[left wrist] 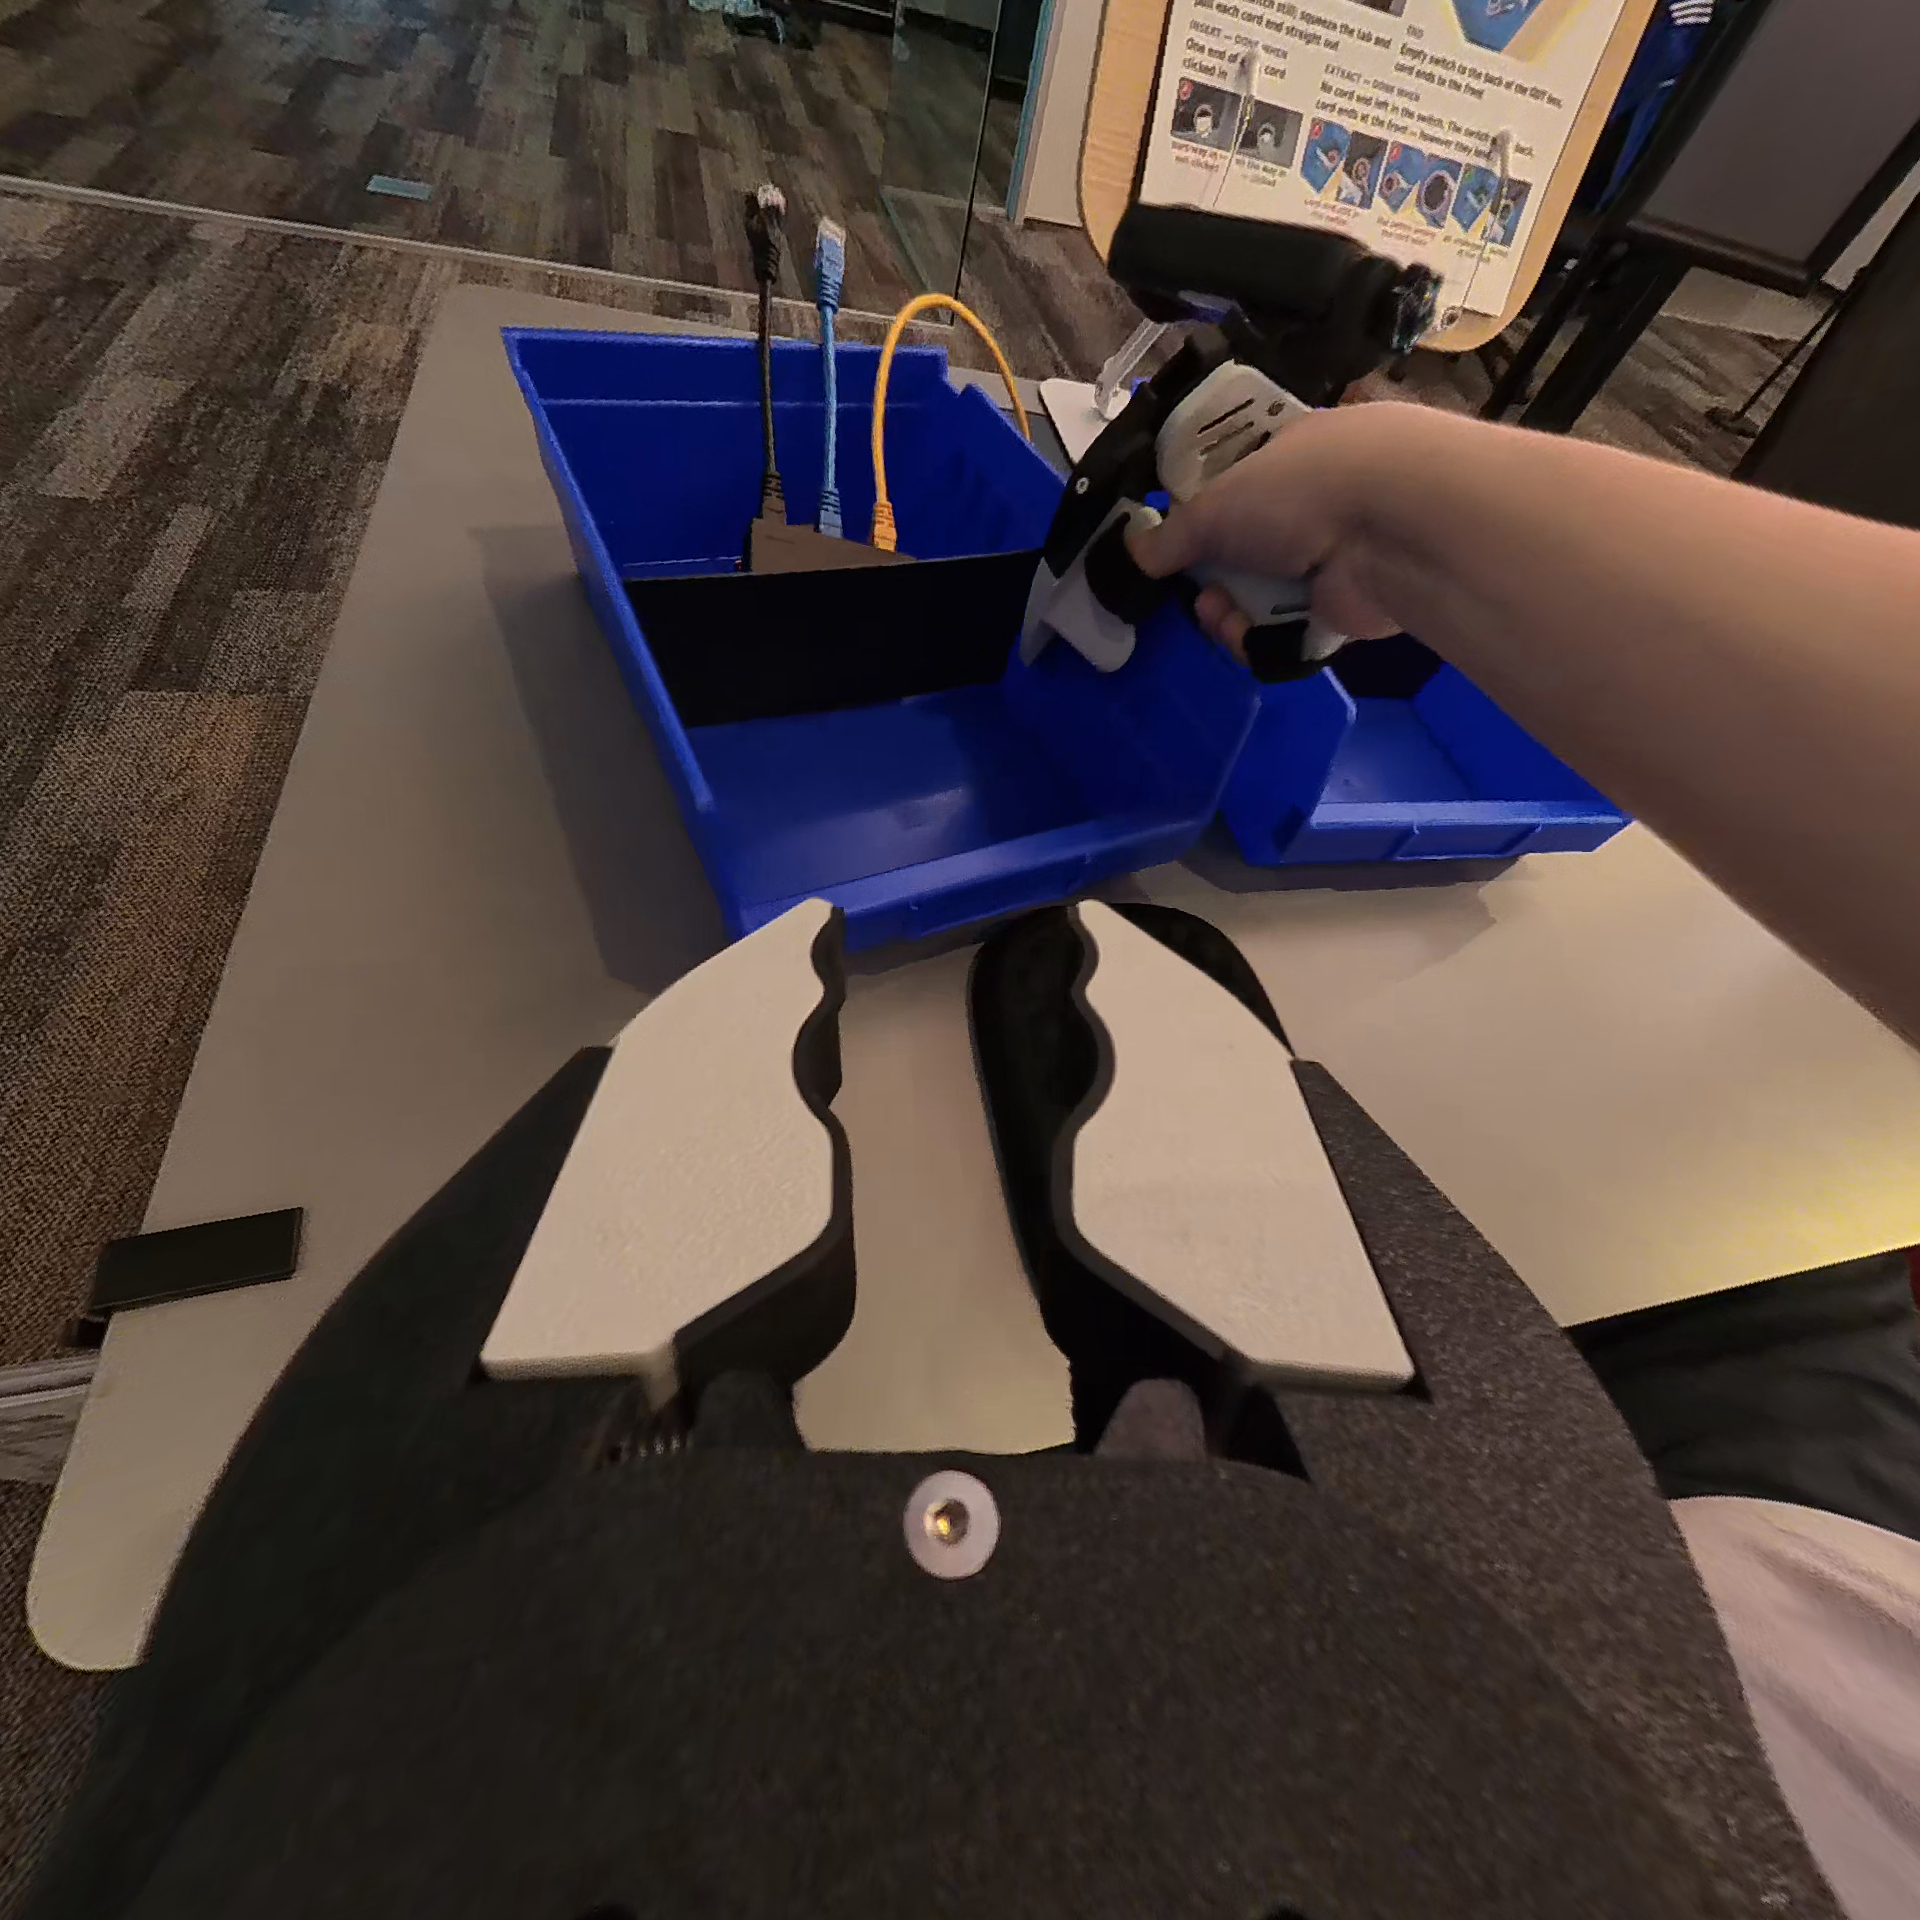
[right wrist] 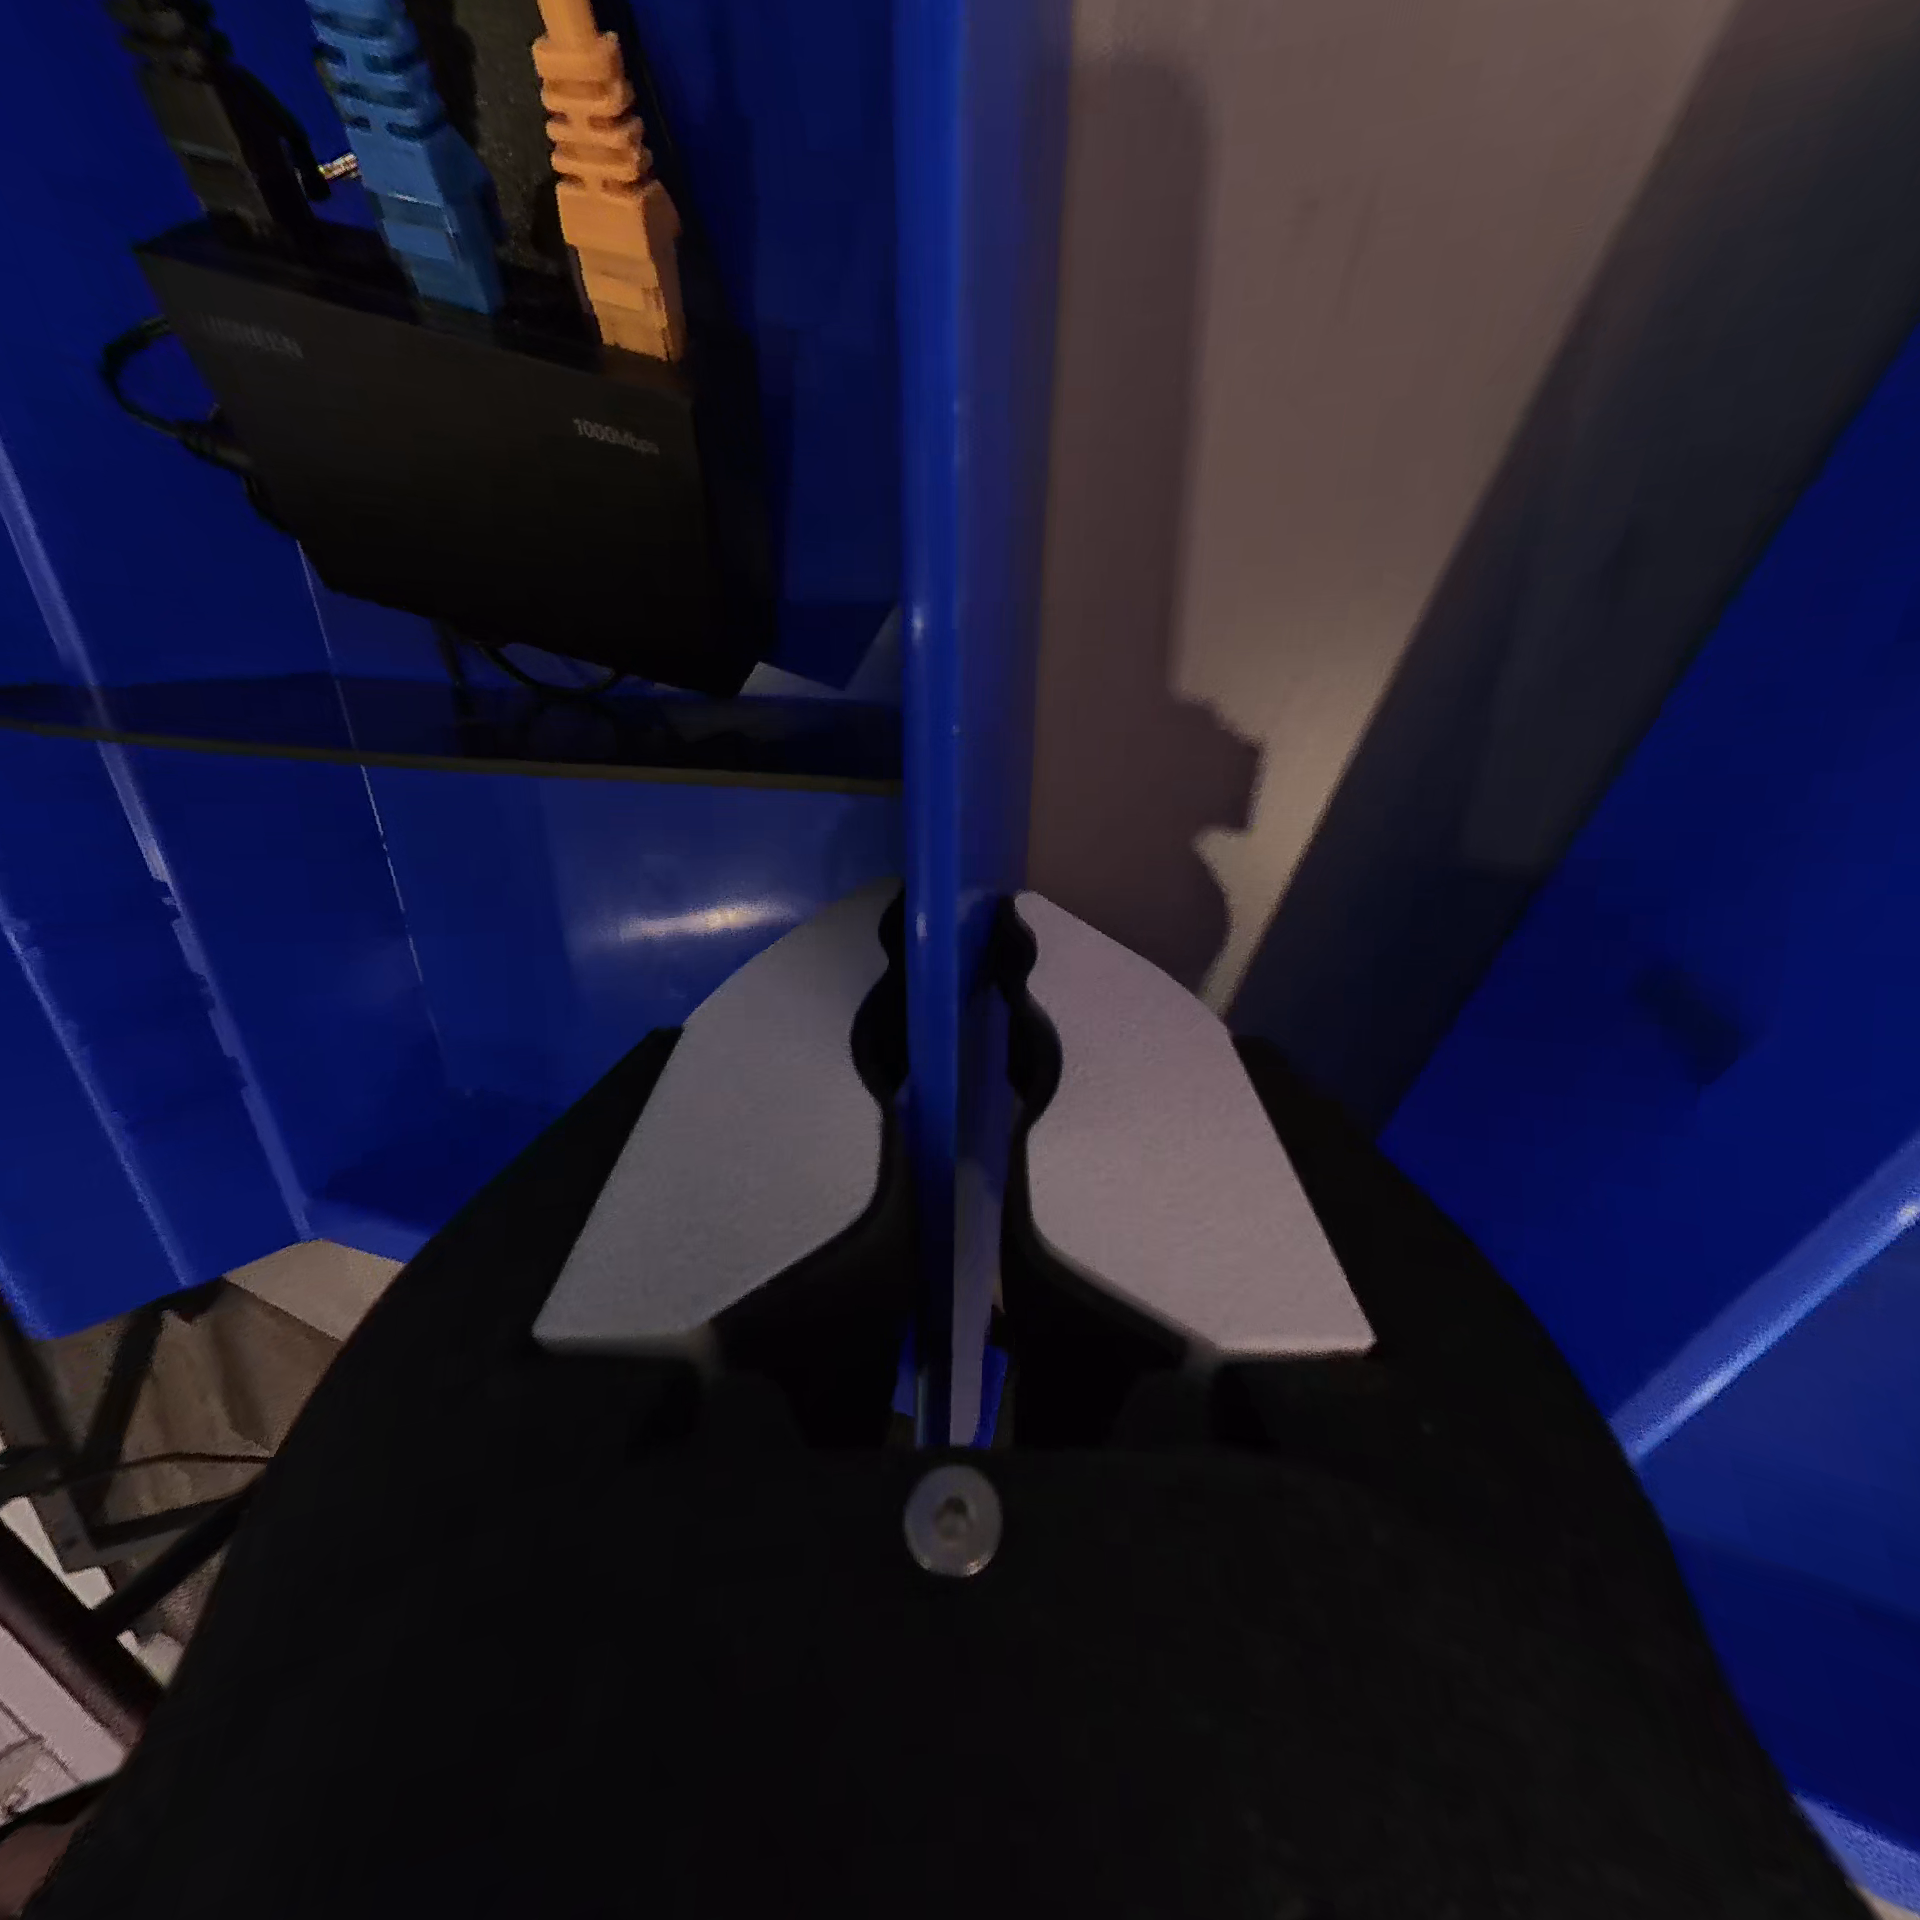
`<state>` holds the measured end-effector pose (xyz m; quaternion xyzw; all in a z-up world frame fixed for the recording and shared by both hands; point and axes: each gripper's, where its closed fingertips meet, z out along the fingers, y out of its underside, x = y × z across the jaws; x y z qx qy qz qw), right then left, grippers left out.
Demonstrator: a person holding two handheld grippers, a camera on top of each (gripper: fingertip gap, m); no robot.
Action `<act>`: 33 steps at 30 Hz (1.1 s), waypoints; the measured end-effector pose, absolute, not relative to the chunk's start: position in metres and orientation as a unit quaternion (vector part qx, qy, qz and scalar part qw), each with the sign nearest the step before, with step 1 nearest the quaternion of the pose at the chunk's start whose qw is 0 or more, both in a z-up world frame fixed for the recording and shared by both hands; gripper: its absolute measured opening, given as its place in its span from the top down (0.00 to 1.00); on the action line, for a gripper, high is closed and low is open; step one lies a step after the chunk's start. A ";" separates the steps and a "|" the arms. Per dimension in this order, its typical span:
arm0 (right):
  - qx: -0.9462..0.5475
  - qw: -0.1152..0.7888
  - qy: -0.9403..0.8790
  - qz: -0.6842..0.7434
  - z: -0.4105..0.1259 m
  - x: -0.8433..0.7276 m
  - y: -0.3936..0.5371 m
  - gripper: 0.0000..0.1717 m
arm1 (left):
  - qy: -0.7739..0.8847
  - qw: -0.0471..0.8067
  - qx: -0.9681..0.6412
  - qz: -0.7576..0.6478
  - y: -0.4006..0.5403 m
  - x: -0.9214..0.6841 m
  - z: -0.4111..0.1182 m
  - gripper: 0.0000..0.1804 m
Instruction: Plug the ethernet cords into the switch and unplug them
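Straddling the right side wall of a large blue bin (left wrist: 790,821), the right gripper (right wrist: 951,914) has one finger inside the bin and one outside. Its dark pads (right wrist: 1023,1049) sit right against the thin plastic wall; whether they press it or have just let go is unclear.

The left gripper (left wrist: 951,925) hangs over the grey table (left wrist: 416,935) near the bin's front edge, jaws spread and holding nothing.

In the far part of the bin, behind a dark divider (left wrist: 831,634), lies a small black switch (right wrist: 499,468). Three ethernet cords are plugged into it side by side: a black cord (left wrist: 767,343) on the left, a blue cord (left wrist: 828,353) in the middle, an orange cord (left wrist: 935,353) on the right, arching over.

The switch looks light and likely to slide or lift when a cord is pulled, so it probably needs bracing. The cords look springy; the firm place to grip is likely the ribbed boot (right wrist: 608,177) just above each plug, pressing its latch.

A second, smaller blue bin (left wrist: 1455,769) stands to the right.
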<state>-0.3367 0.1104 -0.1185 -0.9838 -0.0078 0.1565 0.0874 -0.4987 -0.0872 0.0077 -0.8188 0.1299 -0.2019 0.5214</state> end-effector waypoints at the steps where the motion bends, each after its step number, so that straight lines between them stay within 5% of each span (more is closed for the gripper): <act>1: -0.983 0.091 0.003 0.161 -0.118 -0.339 0.109 0.92 | 0.132 0.522 -0.818 -0.204 -0.088 -0.497 0.009 0.79; 16: -0.973 0.175 -0.100 0.115 -0.074 -0.338 0.112 0.89 | 0.090 0.474 -0.873 -0.073 0.025 -0.542 -0.044 0.73; 25: -0.921 0.325 -0.211 0.023 0.015 -0.247 0.084 0.76 | 0.106 0.430 -0.897 0.013 0.068 -0.532 -0.082 0.91; 33: -0.952 0.268 -0.143 -0.045 -0.024 -0.087 0.039 0.75 | 0.202 0.448 -0.869 -0.051 0.098 -0.517 -0.080 0.97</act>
